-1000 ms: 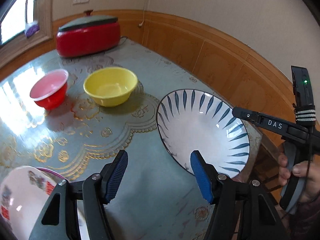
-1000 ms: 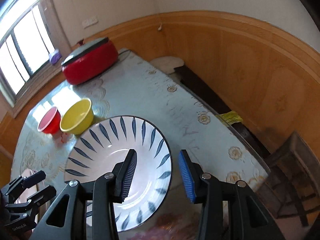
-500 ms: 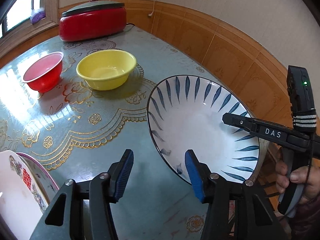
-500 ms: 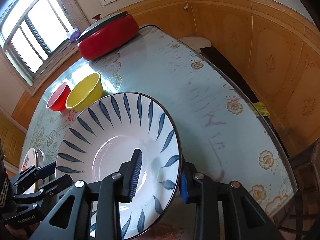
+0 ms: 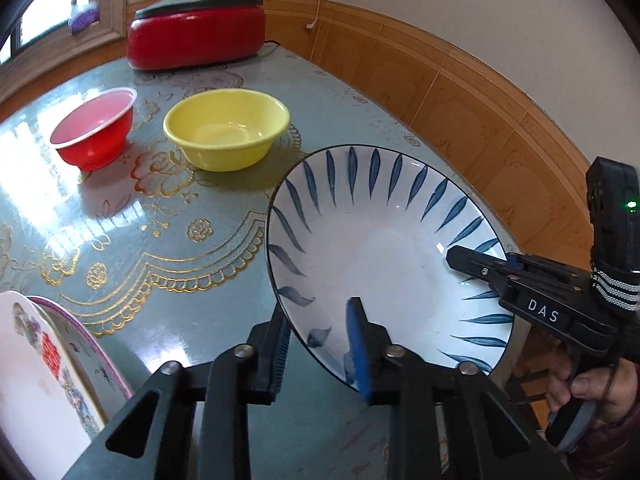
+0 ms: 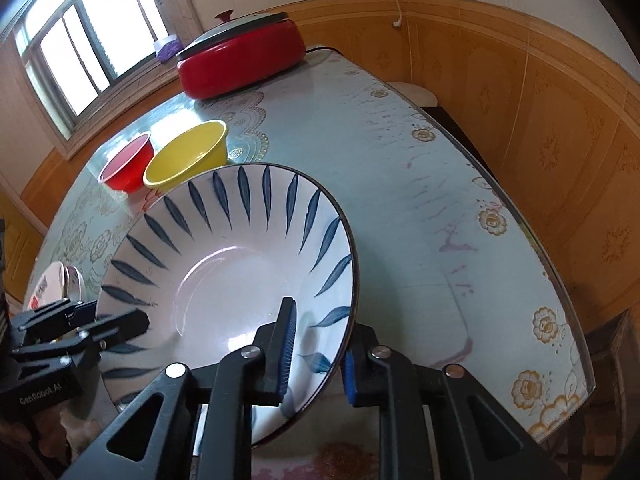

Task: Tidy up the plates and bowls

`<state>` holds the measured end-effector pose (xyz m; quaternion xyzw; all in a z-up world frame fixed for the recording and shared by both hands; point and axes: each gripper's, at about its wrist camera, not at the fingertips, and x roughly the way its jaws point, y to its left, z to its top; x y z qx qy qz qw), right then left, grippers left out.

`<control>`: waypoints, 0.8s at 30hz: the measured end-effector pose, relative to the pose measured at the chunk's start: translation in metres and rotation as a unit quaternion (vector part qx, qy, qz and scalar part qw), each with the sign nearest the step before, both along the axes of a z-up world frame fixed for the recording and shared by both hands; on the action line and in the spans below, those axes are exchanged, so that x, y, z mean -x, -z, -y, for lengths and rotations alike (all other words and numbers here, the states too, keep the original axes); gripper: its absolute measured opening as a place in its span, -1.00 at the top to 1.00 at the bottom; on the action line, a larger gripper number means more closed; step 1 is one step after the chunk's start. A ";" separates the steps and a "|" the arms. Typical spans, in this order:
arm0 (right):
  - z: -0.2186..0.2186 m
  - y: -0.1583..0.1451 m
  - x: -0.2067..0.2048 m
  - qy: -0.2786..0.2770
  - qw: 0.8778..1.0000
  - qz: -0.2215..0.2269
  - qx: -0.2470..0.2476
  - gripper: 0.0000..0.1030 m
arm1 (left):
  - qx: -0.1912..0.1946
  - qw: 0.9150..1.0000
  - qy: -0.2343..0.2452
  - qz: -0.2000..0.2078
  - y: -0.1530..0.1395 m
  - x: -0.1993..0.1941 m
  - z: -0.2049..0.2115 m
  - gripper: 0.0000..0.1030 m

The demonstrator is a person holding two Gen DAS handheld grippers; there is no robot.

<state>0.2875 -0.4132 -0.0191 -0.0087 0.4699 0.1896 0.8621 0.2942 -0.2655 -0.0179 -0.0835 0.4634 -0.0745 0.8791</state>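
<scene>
A wide white plate with blue leaf marks point(image 5: 380, 256) is held tilted above the table by both grippers. My left gripper point(image 5: 320, 354) is shut on its near rim, one finger inside and one under it. My right gripper point(image 6: 316, 356) is shut on the opposite rim of the same plate point(image 6: 240, 272). A yellow bowl point(image 5: 226, 128) and a red bowl point(image 5: 94, 132) stand side by side on the table beyond the plate. A stack of white flowered plates point(image 5: 44, 380) lies at the lower left.
A red electric pot with a grey lid point(image 5: 196, 34) stands at the table's far end by the window. The table point(image 6: 400, 184) has a glass top over a blue cloth. Wood-panelled wall runs along its right edge. A stool point(image 6: 412, 92) stands beyond that edge.
Both grippers have closed on the blue-leaf plate's rim. The plate has lifted and tilted, and it sits closer to both cameras.
</scene>
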 end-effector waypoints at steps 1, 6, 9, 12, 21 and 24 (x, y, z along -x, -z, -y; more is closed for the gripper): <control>-0.002 0.000 0.001 -0.005 1.000 0.003 0.005 0.70 | -0.009 1.000 0.000 0.004 0.000 0.002 0.001 0.48; -0.009 -0.001 0.004 -0.022 1.000 0.012 0.006 0.71 | -0.018 1.000 -0.004 0.013 -0.006 0.015 -0.006 0.54; -0.015 -0.002 0.006 -0.040 0.999 0.015 0.006 0.71 | -0.023 1.000 -0.006 0.016 -0.009 0.023 -0.014 0.54; -0.024 -0.002 0.008 -0.056 0.998 0.015 0.007 0.71 | -0.027 0.999 -0.015 0.013 -0.010 0.031 -0.019 0.54; -0.043 0.000 0.015 -0.087 0.996 0.015 0.012 0.70 | -0.019 0.999 -0.031 0.011 -0.013 0.053 -0.033 0.53; -0.044 0.002 0.014 -0.086 0.996 0.010 0.010 0.70 | -0.019 0.999 -0.033 0.014 -0.015 0.056 -0.034 0.53</control>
